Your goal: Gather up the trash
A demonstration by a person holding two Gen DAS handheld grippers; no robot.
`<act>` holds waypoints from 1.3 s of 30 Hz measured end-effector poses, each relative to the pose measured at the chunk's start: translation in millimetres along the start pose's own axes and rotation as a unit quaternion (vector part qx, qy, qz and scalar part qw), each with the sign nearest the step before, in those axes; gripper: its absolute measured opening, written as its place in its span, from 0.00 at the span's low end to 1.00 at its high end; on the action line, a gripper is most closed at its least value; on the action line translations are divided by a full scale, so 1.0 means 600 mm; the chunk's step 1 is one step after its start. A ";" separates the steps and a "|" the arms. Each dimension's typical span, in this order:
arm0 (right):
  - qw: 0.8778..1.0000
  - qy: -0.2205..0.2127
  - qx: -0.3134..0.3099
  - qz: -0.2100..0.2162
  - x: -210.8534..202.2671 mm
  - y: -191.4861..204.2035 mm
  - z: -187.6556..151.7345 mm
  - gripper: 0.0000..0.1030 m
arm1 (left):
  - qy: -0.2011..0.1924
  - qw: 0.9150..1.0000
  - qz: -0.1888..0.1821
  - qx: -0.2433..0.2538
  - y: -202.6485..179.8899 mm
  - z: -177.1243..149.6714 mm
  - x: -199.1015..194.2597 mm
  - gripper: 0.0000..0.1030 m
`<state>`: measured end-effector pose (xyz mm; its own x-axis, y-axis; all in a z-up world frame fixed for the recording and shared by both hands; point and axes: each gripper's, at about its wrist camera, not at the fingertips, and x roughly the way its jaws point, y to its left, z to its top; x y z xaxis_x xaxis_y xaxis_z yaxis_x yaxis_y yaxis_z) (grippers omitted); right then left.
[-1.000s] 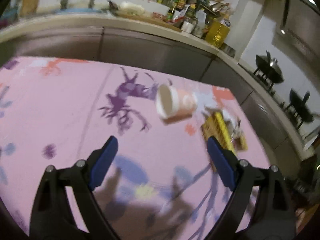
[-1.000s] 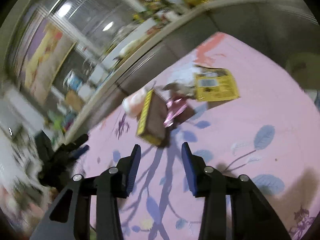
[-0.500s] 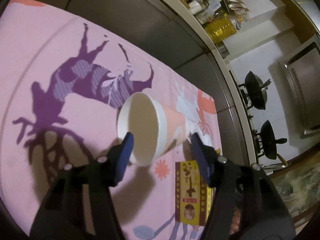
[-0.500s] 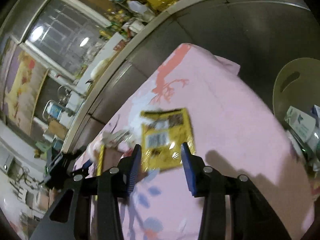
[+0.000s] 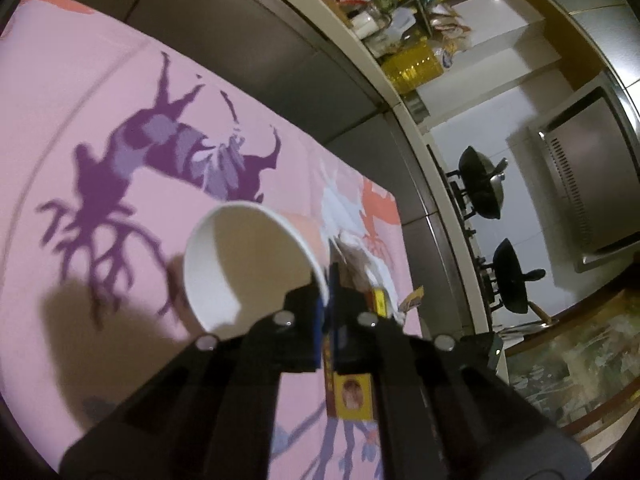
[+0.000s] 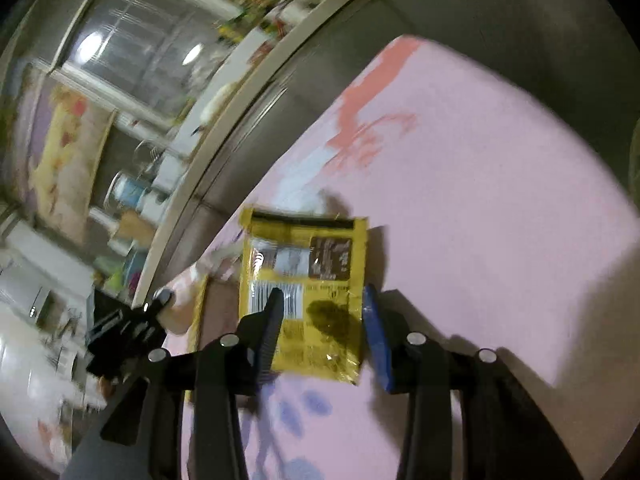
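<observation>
A: On the pink tablecloth (image 5: 120, 120), what's changed?

B: The left gripper (image 5: 327, 304), wide apart a second ago, has clamped the paper cup (image 5: 248, 268) by its rim.

A: And the right gripper (image 6: 320, 320)?

B: Unclenched, now straddling the yellow wrapper (image 6: 308, 280) lying flat (not pinched yet). Cup's likely bin-ready.

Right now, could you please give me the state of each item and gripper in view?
left gripper: shut on the paper cup's rim.
paper cup: empty, tipped on its side, mouth toward the camera.
right gripper: open, straddling the yellow wrapper.
yellow wrapper: flat on the pink tablecloth, ungripped.
</observation>
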<state>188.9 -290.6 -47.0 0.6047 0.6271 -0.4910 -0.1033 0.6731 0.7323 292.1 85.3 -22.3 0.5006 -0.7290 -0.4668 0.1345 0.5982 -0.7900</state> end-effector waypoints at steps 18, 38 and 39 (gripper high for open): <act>0.991 -0.042 -0.117 -0.056 -0.027 0.020 0.004 0.47 | 0.034 0.999 0.000 -0.004 0.008 -0.133 -0.091 0.02; 0.996 0.021 -0.085 0.001 -0.069 0.004 -0.091 0.00 | 0.078 0.993 -0.015 0.088 -0.142 -0.205 -0.069 0.02; 0.998 0.014 -0.057 0.004 -0.077 -0.003 -0.101 0.00 | 0.081 0.992 -0.017 0.092 -0.150 -0.209 -0.065 0.02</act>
<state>113.4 -297.0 -54.3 0.5811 0.6426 -0.4993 -0.1990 0.7071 0.6785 153.2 18.5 17.2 0.3518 -0.7843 -0.5110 0.3100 0.6127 -0.7270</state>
